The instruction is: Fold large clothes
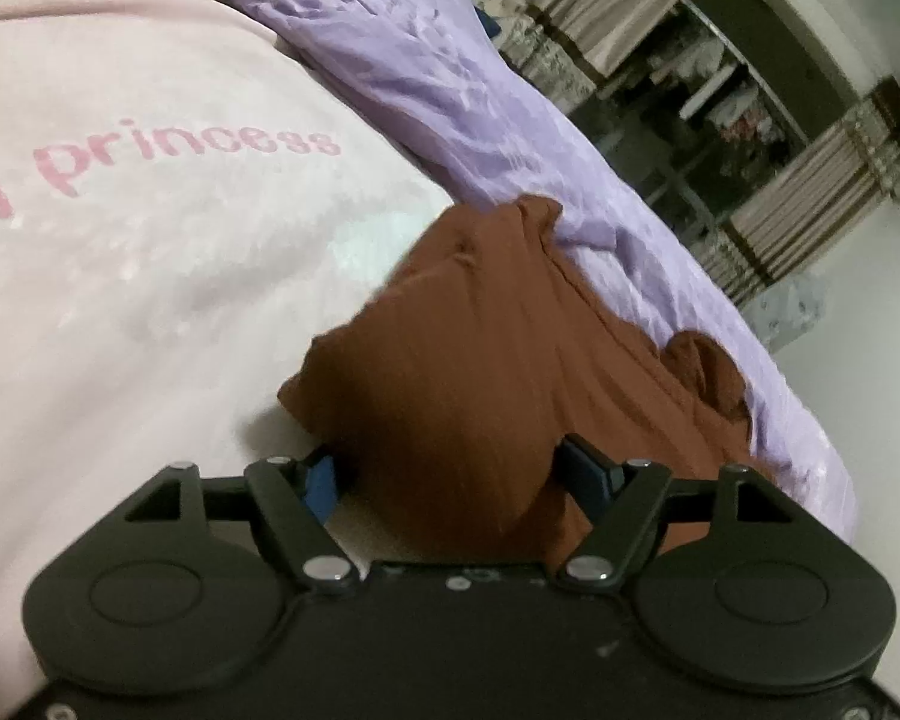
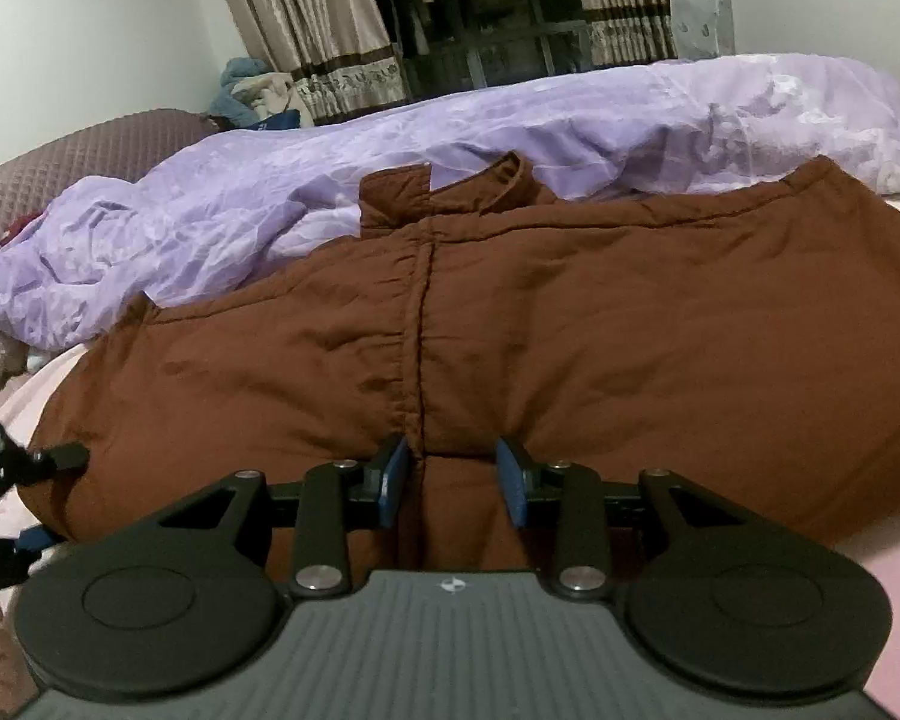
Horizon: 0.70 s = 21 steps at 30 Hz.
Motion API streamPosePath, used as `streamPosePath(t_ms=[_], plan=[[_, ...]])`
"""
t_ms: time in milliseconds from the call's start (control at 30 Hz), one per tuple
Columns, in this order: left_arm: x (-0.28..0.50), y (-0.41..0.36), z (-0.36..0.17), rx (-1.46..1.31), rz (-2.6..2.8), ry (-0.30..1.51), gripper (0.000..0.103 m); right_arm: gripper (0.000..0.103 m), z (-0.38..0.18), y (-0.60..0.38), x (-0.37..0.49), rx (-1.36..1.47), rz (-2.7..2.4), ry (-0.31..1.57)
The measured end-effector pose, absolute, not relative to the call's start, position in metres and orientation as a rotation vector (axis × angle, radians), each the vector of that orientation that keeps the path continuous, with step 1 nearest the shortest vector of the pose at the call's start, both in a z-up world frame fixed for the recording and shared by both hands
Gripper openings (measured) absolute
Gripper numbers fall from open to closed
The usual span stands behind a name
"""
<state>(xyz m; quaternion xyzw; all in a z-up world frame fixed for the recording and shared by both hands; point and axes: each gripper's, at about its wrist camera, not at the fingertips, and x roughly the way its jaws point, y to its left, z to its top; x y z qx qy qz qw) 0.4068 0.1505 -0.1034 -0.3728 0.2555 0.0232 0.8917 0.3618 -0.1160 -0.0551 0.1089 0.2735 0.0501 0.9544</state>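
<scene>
On the bed, a rust-brown jacket point(image 2: 570, 330) lies spread front-up across a pale pink blanket point(image 1: 150, 300) printed with the word "princess", its stand-up collar point(image 2: 480, 180) toward a rumpled lilac duvet point(image 2: 270, 192) that runs along the far side. At the near hem, the right gripper point(image 2: 450, 477) sits with its jaws parted around the closed front placket – the blue pads point(image 2: 397, 468) stand on either side of the seam, and whether they touch the cloth cannot be told. The left gripper point(image 1: 450, 474) is at the jacket's side edge, jaws spread wide with a bulge of brown fabric between them, not pinched. From the right wrist view, that left gripper shows at the lower left edge, beside the jacket. Beyond the bed – striped curtains point(image 2: 312, 18) frame a dark open wardrobe point(image 2: 480, 6), and a quilted mauve pillow point(image 2: 78, 162) lies at the left.
</scene>
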Motion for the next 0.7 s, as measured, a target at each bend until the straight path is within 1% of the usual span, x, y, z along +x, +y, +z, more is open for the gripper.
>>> streamPosePath(t_ms=[267, 433, 467, 500, 600, 700], plan=[[0.439, 0.16, -0.102, -0.781, 0.062, 0.504, 0.078, 0.042, -0.057, -0.114, 0.363, 0.225, 0.101, 0.553], [0.441, 0.159, -0.098, -0.762, 0.057, 0.508, 0.071, 0.042, -0.058, -0.113, 0.362, 0.213, 0.098, 0.545], [0.44, 0.16, -0.098, -0.763, 0.051, 0.503, 0.065, 0.042, -0.058, -0.113, 0.362, 0.214, 0.099, 0.544], [0.439, 0.16, -0.097, -0.763, 0.042, 0.498, 0.055, 0.042, -0.058, -0.113, 0.362, 0.215, 0.098, 0.544], [0.438, 0.161, -0.091, -0.768, 0.011, 0.482, 0.041, 0.042, -0.058, -0.113, 0.363, 0.22, 0.097, 0.545], [0.436, 0.154, -0.077, -0.762, -0.015, 0.452, 0.035, 0.043, -0.057, -0.112, 0.364, 0.214, 0.098, 0.548]])
